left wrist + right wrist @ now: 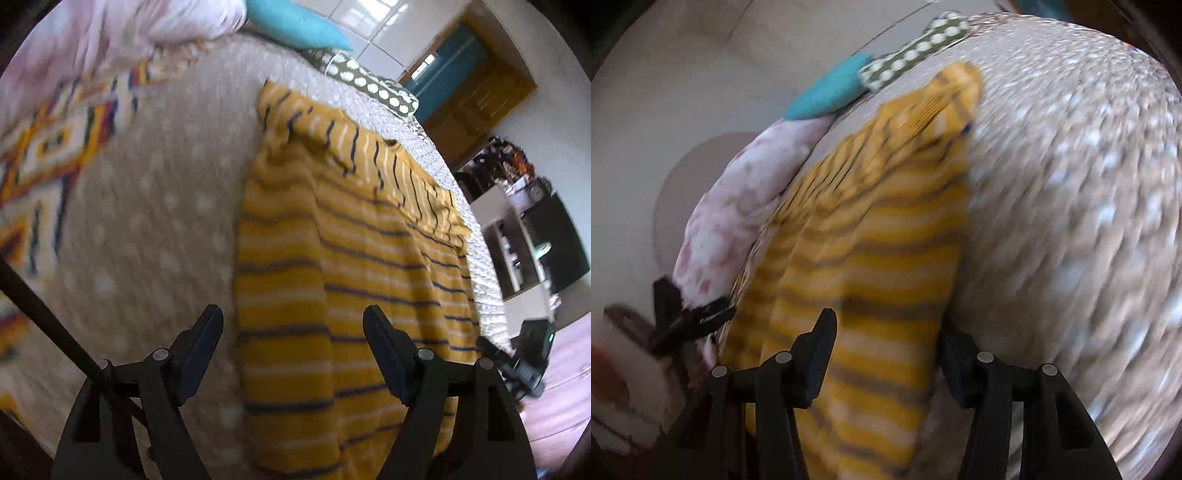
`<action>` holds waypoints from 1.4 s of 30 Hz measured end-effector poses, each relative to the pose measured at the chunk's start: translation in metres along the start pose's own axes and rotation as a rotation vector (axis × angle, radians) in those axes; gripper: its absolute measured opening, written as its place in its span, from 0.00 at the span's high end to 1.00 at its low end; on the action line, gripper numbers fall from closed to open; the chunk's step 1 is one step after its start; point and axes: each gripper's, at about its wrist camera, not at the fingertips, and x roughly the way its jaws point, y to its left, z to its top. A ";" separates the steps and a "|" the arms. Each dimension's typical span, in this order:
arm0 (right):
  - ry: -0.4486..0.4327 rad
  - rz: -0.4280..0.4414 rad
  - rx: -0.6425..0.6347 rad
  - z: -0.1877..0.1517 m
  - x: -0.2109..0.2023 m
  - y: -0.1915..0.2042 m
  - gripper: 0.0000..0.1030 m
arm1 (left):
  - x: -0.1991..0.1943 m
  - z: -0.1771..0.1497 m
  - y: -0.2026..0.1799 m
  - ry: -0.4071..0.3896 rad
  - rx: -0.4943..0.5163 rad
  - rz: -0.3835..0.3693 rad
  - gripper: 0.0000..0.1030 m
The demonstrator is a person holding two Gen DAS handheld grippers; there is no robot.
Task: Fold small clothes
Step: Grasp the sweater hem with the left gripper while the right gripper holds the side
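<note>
Two grippers hang over one garment — a mustard-yellow knit top with navy and white stripes [343, 258] that lies on the beige, white-dotted bedspread [155, 221], with its sleeves apparently already turned in over the body so that it forms a long strip. The left gripper [293, 325] has its jaws spread wide and holds nothing; the cloth's near edge lies below and between them. The right gripper [886, 332] is likewise wide open with the striped cloth running between its fingers, though blur makes it hard to say whether either pad touches the fabric. A pink-and-white floral pillow [738, 206] and a teal cushion [831, 88] sit just beyond the garment, near its far end.

By my reading the lengthwise folds are done and the crosswise fold is in hand. The next move calls for each gripper to pinch a corner of the near hem, lift both evenly and carry them towards the collar end — keeping the layers together so the tucked sleeves do not slide out.
</note>
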 end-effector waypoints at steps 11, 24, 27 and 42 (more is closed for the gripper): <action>0.052 0.152 0.043 -0.042 -0.001 0.018 0.45 | -0.023 -0.058 -0.007 -0.056 -0.053 -0.005 0.26; 0.093 0.213 0.106 -0.072 0.002 0.029 0.45 | -0.025 -0.096 -0.043 0.011 0.081 0.235 0.50; 0.094 0.214 0.108 -0.074 -0.001 0.027 0.45 | -0.026 -0.098 -0.045 0.009 0.098 0.266 0.56; 0.107 0.290 0.158 -0.084 -0.007 0.015 0.46 | -0.038 -0.092 -0.029 -0.015 -0.069 -0.098 0.58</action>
